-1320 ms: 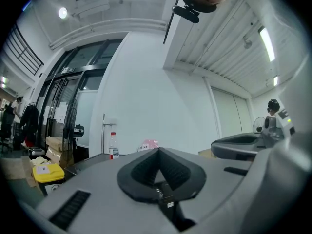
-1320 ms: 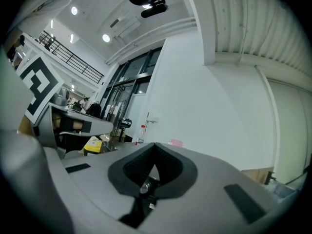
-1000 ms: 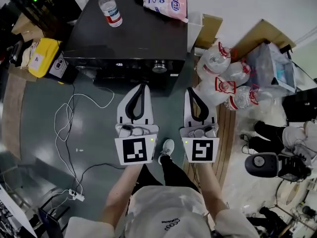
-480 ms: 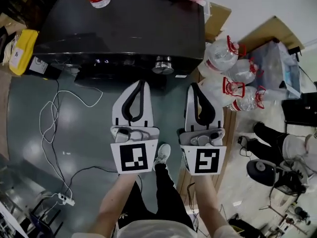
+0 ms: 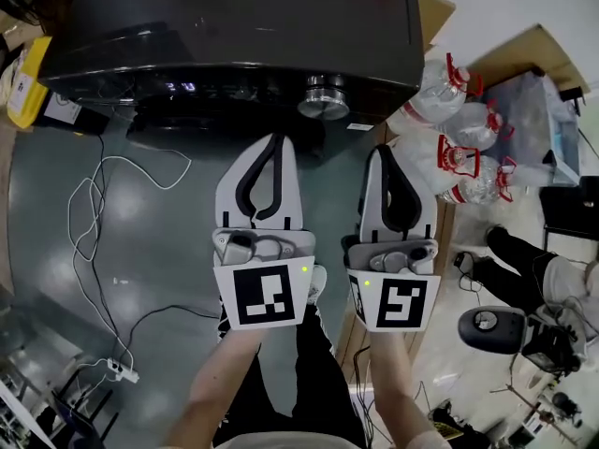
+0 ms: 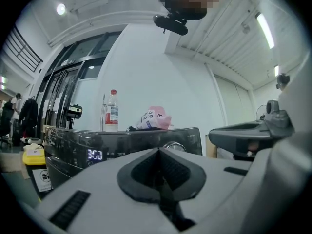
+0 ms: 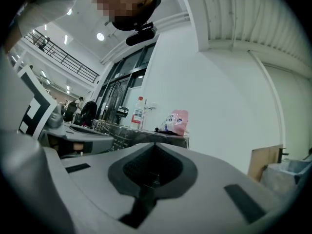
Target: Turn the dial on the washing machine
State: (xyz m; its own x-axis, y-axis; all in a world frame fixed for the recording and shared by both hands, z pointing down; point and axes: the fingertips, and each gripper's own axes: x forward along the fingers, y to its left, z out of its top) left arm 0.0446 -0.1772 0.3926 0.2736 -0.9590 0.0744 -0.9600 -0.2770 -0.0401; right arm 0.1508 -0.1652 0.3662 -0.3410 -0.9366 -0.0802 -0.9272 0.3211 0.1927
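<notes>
The black washing machine (image 5: 234, 26) fills the top of the head view, and its silver dial (image 5: 324, 98) sticks out of the front panel right of centre. My left gripper (image 5: 274, 140) is shut and empty, with its tips just below and left of the dial, apart from it. My right gripper (image 5: 383, 151) is also shut and empty, below and right of the dial. In the left gripper view the dial (image 6: 174, 146) peeps over the closed jaws, beside the lit display (image 6: 94, 154).
A water bottle (image 6: 112, 112) and a pink bag (image 6: 155, 118) stand on the machine's top. Large water jugs (image 5: 463, 148) and cardboard sit to the right of the machine. White cables (image 5: 103, 213) trail over the floor at left. A yellow box (image 5: 23, 78) lies at far left.
The head view has closed in on the washing machine; both grippers now sit nearer its front panel and the dial. The bottle and pink bag have slid out of the head view's top.
</notes>
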